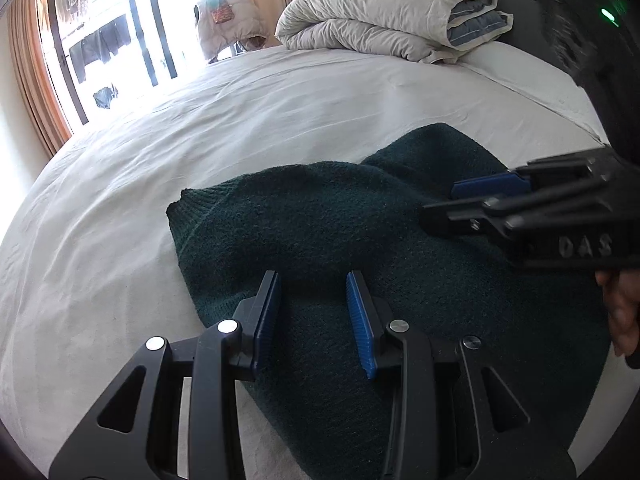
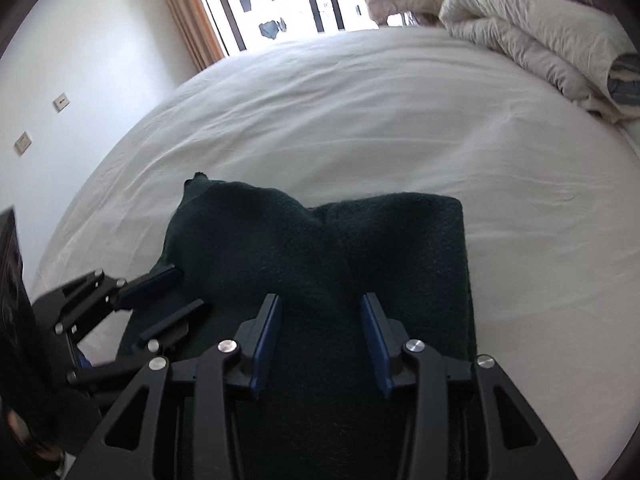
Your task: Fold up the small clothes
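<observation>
The dark green knitted sweater (image 1: 320, 232) lies partly folded on the white-sheeted bed (image 1: 240, 120), directly under both sets of jaws, likely just laid down. The left gripper (image 1: 314, 304) and right gripper (image 2: 320, 324) angle downward, jaws apart, gripping nothing.

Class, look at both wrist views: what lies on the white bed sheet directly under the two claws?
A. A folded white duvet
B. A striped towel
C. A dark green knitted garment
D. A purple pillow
C: the dark green knitted garment lies on the white sheet beneath both claws.
</observation>
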A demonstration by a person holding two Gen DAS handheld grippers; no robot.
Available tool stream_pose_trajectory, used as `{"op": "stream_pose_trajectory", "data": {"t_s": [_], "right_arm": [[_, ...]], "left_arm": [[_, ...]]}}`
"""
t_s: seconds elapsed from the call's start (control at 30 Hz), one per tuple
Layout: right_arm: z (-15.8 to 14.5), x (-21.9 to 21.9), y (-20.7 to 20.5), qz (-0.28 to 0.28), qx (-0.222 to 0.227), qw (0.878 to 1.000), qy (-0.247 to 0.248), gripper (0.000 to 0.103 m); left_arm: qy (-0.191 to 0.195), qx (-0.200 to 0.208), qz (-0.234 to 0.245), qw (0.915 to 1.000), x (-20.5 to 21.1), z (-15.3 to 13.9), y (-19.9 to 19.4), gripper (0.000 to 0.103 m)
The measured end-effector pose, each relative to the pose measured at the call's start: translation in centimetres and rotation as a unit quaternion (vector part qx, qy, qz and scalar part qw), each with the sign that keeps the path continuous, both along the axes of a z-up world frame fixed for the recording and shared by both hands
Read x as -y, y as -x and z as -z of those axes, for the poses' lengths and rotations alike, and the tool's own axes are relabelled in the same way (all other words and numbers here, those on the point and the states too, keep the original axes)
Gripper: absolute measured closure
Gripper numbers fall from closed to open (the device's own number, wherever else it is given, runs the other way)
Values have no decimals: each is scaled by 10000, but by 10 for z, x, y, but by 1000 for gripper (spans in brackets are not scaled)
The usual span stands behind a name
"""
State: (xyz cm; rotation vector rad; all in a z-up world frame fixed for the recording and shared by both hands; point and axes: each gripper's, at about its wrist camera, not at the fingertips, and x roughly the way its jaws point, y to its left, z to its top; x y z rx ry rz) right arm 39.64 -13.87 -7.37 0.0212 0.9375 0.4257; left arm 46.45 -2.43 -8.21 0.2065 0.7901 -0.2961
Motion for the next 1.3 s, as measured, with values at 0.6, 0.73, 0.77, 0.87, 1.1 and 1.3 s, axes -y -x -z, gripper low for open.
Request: {"op": "stream_pose_trajectory", "data": {"t_s": [0.6,0.73,0.77,0.87,1.1,1.3], "right_arm": [[-13,142,71,985,21,9809,-1679,32],[15,134,42,887,-729,9774,-1777,32],[21,127,39,832,-930,9757,-1803,32],[29,116,28,780,-967,9771,-1727,32],[33,89,18,540,-1124,9803,-1531,65],[6,71,37,683,-770,9873,-1210,77]], "left_arm": [[1913,-135,-676,9791,-76,-28,37,17],[2582,-1081,-726,9573,-84,-7,30,17],[2679,-1281,-704,9523,-83,-1,28,17],[2973,-1822,-664,9349,-77,20,22,17],[2677,-1941,-608,9418,-59,21,13,42],[2868,-1882,-526,9378,-76,5,24,64]]}}
